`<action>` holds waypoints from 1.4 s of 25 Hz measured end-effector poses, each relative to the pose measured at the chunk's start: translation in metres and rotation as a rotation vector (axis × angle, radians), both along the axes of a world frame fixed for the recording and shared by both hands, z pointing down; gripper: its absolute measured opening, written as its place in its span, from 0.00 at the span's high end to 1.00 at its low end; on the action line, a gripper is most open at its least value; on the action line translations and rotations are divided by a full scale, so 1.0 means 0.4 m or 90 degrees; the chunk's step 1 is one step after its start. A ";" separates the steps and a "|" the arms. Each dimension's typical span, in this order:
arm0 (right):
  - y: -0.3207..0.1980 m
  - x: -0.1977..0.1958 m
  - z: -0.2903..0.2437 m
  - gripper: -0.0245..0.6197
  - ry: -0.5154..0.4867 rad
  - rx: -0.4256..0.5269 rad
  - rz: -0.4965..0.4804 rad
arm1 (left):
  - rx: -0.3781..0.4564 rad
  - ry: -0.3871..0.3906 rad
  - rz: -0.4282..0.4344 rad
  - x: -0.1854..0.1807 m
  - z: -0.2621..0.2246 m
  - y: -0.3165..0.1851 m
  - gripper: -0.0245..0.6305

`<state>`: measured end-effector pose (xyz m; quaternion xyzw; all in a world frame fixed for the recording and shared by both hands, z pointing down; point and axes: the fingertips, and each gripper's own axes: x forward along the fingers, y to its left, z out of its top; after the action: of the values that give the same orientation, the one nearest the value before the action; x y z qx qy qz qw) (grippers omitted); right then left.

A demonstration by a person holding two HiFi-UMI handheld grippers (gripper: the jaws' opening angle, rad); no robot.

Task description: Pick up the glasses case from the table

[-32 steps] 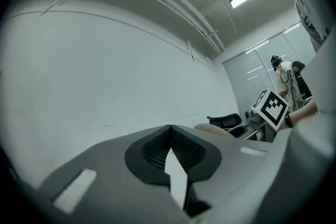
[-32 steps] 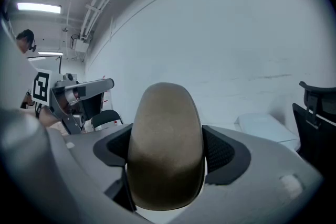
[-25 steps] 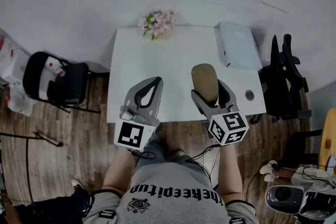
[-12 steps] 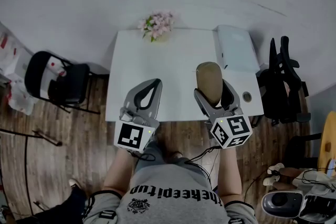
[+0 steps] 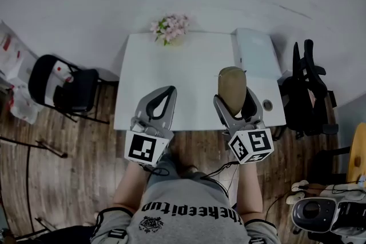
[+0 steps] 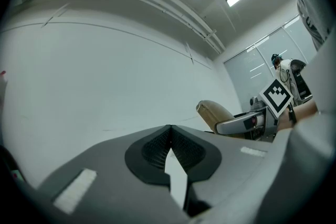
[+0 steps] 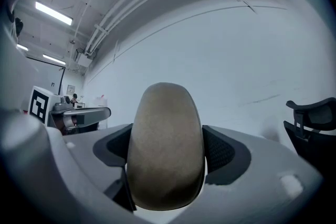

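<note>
Tan glasses case: clamped between the pads of the right gripper, rounded end jutting past the fingertips, held clear of the white table above its near right part. Left gripper: fingers pressed together on nothing, over the table's near edge. Also on the table: pink flowers and a pale box.

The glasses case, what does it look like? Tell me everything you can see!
The glasses case is tan-brown, long and rounded like a pebble, with a smooth, slightly matte shell, and it looks shut. The right gripper clamps it, one dark pad pressing each long side, and the rounded end pokes out past the jaws. In the head view it shows over the near right part of the white table. I see nothing else touching it.
</note>
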<state>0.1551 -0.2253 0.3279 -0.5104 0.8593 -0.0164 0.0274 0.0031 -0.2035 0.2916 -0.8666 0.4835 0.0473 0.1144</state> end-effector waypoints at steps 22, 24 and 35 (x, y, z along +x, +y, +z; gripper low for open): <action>0.037 0.032 -0.011 0.35 0.036 0.040 0.003 | 0.011 -0.007 -0.006 0.050 -0.007 0.038 0.93; 0.040 0.033 -0.015 0.35 0.038 0.044 0.003 | 0.011 -0.006 -0.006 0.052 -0.008 0.041 0.93; 0.034 0.056 -0.026 0.35 0.024 0.050 0.007 | 0.015 -0.007 -0.007 0.069 -0.013 0.039 0.93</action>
<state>0.1775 -0.2118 0.3174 -0.5137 0.8570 0.0270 0.0309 0.0306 -0.1880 0.2863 -0.8627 0.4870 0.0479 0.1273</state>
